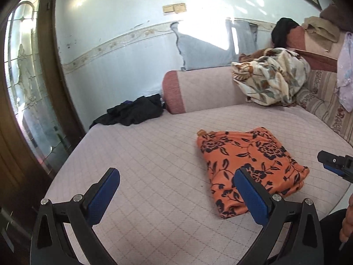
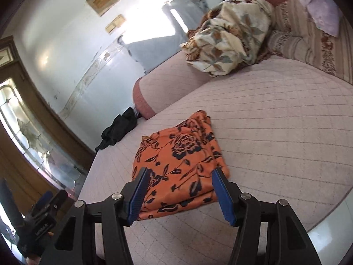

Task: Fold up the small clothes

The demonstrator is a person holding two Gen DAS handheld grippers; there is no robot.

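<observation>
An orange garment with a dark flower print (image 1: pixel 249 154) lies folded into a thick rectangle on the quilted pink mattress (image 1: pixel 143 154). My left gripper (image 1: pixel 176 172) hangs open and wide above the mattress, nothing between its blue pads; the garment lies beyond its right finger (image 1: pixel 251 194). The tip of the right gripper (image 1: pixel 335 163) shows at the right edge of this view. In the right wrist view my right gripper (image 2: pixel 181 171) stands open just short of the garment (image 2: pixel 176 150), whose near edge shows between the fingers untouched. The left gripper (image 2: pixel 44 212) is low at the left.
A black cloth (image 1: pixel 134 110) lies crumpled at the mattress's far left corner. A pink bolster (image 1: pixel 198 88) and a flowered blanket (image 1: pixel 271 77) line the back, with a grey pillow (image 1: pixel 203 48) against the wall. A wooden door with glass (image 1: pixel 26 77) stands left.
</observation>
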